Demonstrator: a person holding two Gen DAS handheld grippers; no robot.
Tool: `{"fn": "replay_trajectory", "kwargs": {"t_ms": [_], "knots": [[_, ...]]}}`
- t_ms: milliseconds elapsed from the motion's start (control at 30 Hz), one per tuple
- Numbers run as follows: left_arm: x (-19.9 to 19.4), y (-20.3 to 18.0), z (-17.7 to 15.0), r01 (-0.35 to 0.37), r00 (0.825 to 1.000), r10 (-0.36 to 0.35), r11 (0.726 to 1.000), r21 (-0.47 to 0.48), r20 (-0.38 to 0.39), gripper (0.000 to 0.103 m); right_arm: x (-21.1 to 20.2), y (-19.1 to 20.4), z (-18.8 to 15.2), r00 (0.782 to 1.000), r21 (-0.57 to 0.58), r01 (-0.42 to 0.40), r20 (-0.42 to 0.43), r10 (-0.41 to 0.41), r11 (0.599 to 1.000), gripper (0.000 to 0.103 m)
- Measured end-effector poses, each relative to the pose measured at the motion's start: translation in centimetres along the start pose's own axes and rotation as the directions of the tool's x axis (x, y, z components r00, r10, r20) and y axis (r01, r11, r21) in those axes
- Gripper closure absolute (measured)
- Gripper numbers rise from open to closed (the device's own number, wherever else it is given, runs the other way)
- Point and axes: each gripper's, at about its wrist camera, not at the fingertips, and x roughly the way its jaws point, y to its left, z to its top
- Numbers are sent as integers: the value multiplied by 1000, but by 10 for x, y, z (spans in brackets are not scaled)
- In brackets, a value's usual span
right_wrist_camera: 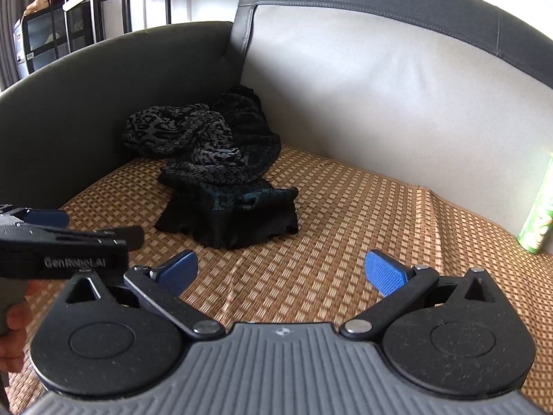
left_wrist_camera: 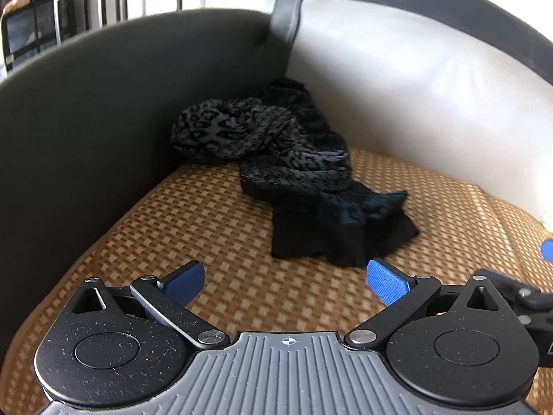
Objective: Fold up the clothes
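A crumpled dark garment (left_wrist_camera: 293, 169) with a grey-black leopard pattern and black ribbed hems lies in the sofa's back left corner; it also shows in the right wrist view (right_wrist_camera: 221, 173). My left gripper (left_wrist_camera: 285, 282) is open and empty, just short of the garment's black hem. My right gripper (right_wrist_camera: 278, 271) is open and empty, a little further back from the hem. The left gripper's body (right_wrist_camera: 62, 249) shows at the left edge of the right wrist view.
The garment lies on a woven brown-and-tan seat mat (left_wrist_camera: 214, 228). A dark grey armrest (left_wrist_camera: 103, 103) curves on the left, and a pale backrest (right_wrist_camera: 397, 86) stands behind. A green cylindrical can (right_wrist_camera: 537, 214) stands at the right by the backrest. Shelving (right_wrist_camera: 69, 17) is beyond the sofa.
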Motion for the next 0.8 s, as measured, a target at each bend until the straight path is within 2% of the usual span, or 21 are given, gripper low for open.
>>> {"fn": "replay_trajectory", "kwargs": {"t_ms": [167, 300, 400, 533, 567, 600, 633, 667, 700, 733, 800], "knots": [[53, 7, 16, -36, 998, 35, 999, -22, -42, 0, 62, -9, 5, 1000, -6, 26, -15, -26, 1000, 0], [89, 18, 23, -52, 997, 48, 996, -71, -53, 0, 113, -19, 10, 999, 64, -51, -5, 52, 997, 0], [115, 19, 24, -54, 996, 47, 995, -88, -70, 0, 146, -24, 13, 997, 129, -73, -7, 74, 989, 0], [137, 8, 24, -97, 995, 96, 995, -27, -36, 0, 173, -23, 12, 995, 139, -101, 4, 102, 985, 1], [139, 3, 24, -107, 994, 107, 994, 5, -26, 4, 171, -23, 11, 993, 140, -114, 6, 114, 984, 7], [140, -2, 23, -111, 994, 112, 993, 39, -11, 17, 168, -24, 10, 992, 141, -126, 7, 126, 982, 13], [139, -7, 21, -110, 994, 110, 991, 69, 6, 25, 166, -25, 9, 990, 141, -139, 9, 139, 980, 27], [136, -11, 20, -92, 996, 91, 992, 87, 13, 52, 163, -26, 8, 988, 142, -151, 11, 151, 978, 58], [133, -14, 18, -60, 998, 59, 994, 95, 8, 103, 161, -26, 7, 986, 143, -163, 12, 163, 976, 77], [129, -18, 17, -28, 1000, 28, 994, 102, 3, 103, 159, -27, 6, 984, 143, -176, 14, 176, 974, 87], [120, -24, 13, 23, 999, -20, 995, 94, -30, 103, 154, -28, 4, 980, 145, -200, 18, 200, 969, 89]]}}
